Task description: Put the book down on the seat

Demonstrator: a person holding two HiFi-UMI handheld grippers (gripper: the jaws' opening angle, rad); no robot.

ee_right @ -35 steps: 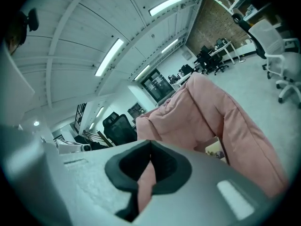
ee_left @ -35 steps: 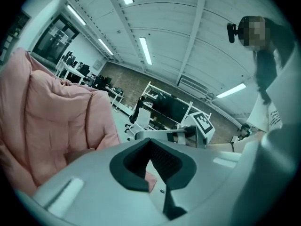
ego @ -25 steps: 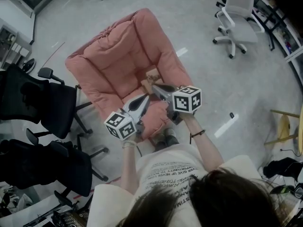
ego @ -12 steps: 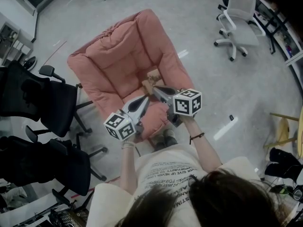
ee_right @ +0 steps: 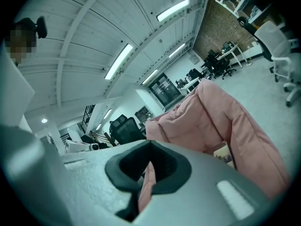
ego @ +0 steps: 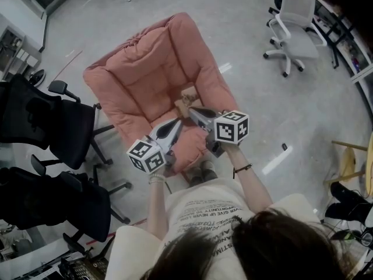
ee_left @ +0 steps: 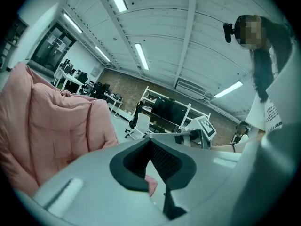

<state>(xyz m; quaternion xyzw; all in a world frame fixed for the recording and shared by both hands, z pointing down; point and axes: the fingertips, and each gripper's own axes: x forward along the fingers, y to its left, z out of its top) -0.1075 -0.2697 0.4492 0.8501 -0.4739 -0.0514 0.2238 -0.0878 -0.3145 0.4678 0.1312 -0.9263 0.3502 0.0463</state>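
I have both arms reaching forward from the torso. My left forearm (ego: 155, 206) runs toward 12 o'clock in the head view, and my right forearm (ego: 252, 184) toward 11. The left gripper (ego: 178, 121) points to about 1 o'clock, its marker cube (ego: 148, 155) at the near end. In its own view the jaws meet at the tips with nothing between them. The right gripper (ego: 190, 109) points to about 10 o'clock and is likewise closed and empty. The two tips lie near each other, the right one at 1 o'clock from the left.
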